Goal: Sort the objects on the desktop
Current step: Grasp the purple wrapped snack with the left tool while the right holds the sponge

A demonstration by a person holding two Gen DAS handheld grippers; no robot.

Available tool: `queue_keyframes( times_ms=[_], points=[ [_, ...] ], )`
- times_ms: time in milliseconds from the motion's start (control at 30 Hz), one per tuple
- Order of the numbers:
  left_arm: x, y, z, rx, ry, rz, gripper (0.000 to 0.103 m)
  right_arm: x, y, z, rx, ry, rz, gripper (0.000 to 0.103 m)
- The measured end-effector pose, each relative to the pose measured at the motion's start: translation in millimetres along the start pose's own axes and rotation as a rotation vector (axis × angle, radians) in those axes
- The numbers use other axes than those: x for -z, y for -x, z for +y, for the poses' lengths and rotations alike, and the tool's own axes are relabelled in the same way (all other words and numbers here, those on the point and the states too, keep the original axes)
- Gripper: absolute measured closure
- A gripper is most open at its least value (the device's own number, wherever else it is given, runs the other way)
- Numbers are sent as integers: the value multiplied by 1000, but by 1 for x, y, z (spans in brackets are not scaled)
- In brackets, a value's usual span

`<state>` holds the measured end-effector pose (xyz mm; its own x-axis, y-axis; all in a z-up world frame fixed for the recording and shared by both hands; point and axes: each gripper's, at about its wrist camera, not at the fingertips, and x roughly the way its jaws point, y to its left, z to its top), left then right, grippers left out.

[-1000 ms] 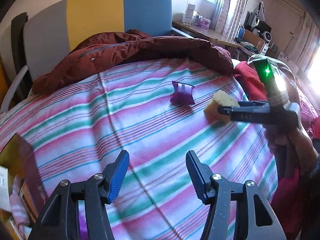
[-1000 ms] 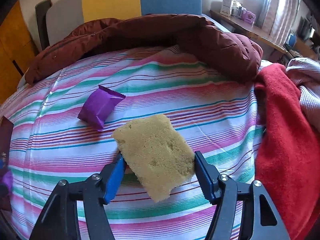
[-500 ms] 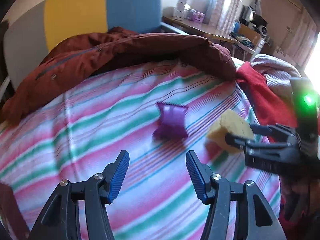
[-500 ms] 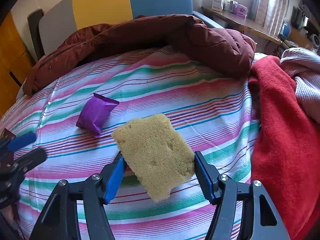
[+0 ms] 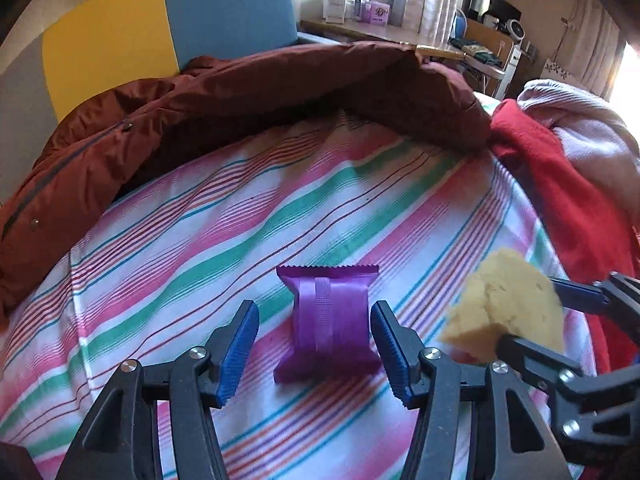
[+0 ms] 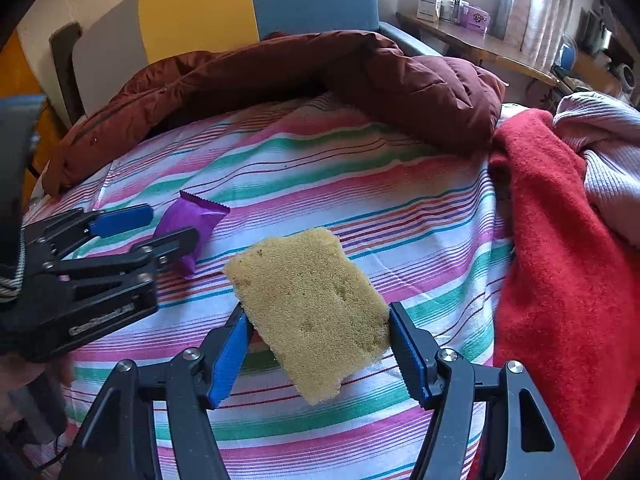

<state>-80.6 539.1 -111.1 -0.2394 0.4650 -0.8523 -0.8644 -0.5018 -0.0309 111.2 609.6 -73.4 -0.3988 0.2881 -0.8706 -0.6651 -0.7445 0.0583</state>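
A purple snack packet [image 5: 330, 322] lies on the striped bedsheet [image 5: 240, 248]. My left gripper [image 5: 315, 340] is open with one blue pad on each side of the packet, not touching it. The packet also shows in the right wrist view [image 6: 188, 220], partly behind the left gripper [image 6: 144, 226]. My right gripper [image 6: 318, 350] is shut on a yellow sponge [image 6: 312, 316] and holds it above the sheet. In the left wrist view the sponge [image 5: 508, 304] and right gripper [image 5: 544, 320] are at the right.
A maroon jacket [image 5: 240, 100] lies along the far side of the bed. A red cloth [image 6: 560, 260] and a pale pink knit [image 6: 600, 152] are heaped at the right. A desk with boxes [image 5: 360, 16] stands behind.
My left gripper has moved forward and right until its open pads flank the purple packet. The right gripper still holds the sponge in about the same place.
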Motion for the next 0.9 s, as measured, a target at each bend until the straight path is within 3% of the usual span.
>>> queue_keyframes(
  times_ms=[100,500,667,900],
  points=[
    [-1,-14,1,-10,8,21,49,0,0,1,1,2,-2,36],
    [1,-20,9,4,42,39,49,1,-2,5,0,26,-6,36],
    [6,-15,15,-17,54,25,66,1,-4,6,-2,36,-6,36],
    [36,6,25,-74,61,13,67,1,-2,12,-37,66,-26,36]
  ],
)
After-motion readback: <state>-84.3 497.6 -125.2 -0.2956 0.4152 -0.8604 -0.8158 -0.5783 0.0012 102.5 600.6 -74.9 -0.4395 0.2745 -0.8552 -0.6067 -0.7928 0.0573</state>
